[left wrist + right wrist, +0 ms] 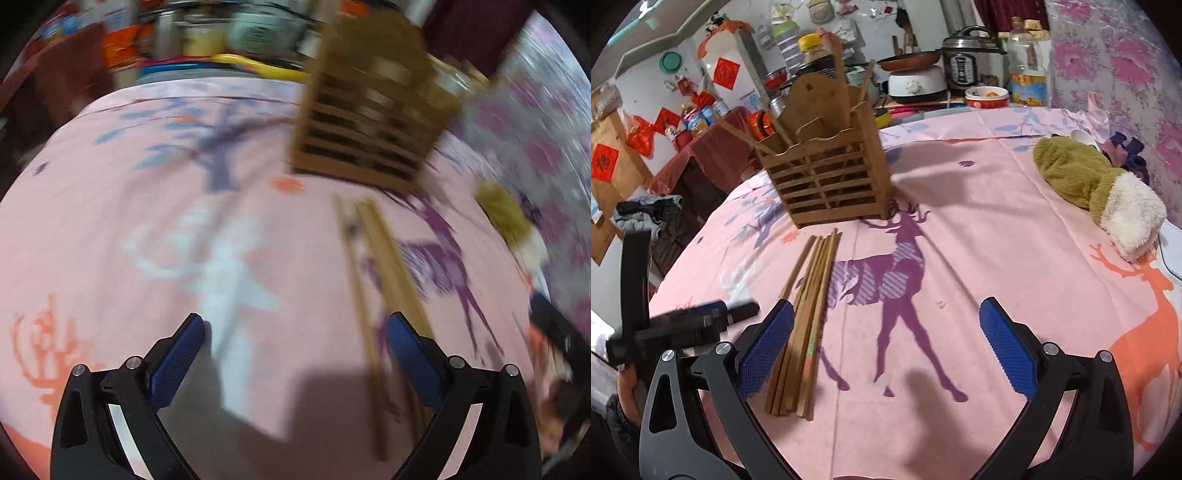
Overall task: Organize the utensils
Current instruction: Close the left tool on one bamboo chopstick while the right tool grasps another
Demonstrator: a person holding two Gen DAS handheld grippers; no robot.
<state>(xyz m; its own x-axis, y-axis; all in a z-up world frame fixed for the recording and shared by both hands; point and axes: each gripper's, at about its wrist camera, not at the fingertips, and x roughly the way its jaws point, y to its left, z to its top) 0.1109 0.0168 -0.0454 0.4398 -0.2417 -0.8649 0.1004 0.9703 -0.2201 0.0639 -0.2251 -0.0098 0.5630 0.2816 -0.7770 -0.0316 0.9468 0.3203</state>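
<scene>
a bundle of wooden chopsticks (803, 325) lies flat on the pink tablecloth (979, 229), its far ends pointing toward a slatted wooden holder (827, 177) that stands upright just beyond them. the holder already has a few chopsticks leaning out of its top, tilted to different sides. the near ends of the bundle rest just beside the left fingertip of the right gripper (886, 347), whose blue-padded jaws are spread wide apart and hold nothing; the bundle sits outside the gap, not between the pads.

in the left wrist view, which is blurred, the chopsticks (384, 280) appear as long strips running toward the same holder (373, 122), and their near ends pass close to the right finger of the left gripper (295, 354). its jaws are also wide apart with nothing between them. from the right wrist view, part of the left gripper's black body (683, 328) shows at the left edge of the table.

a green and white plush item (1097, 188) lies on the cloth well to the right of the holder. beyond the table, a counter carries a rice cooker (967, 62), a bottle of oil (1027, 70) and a red bowl (986, 96).
</scene>
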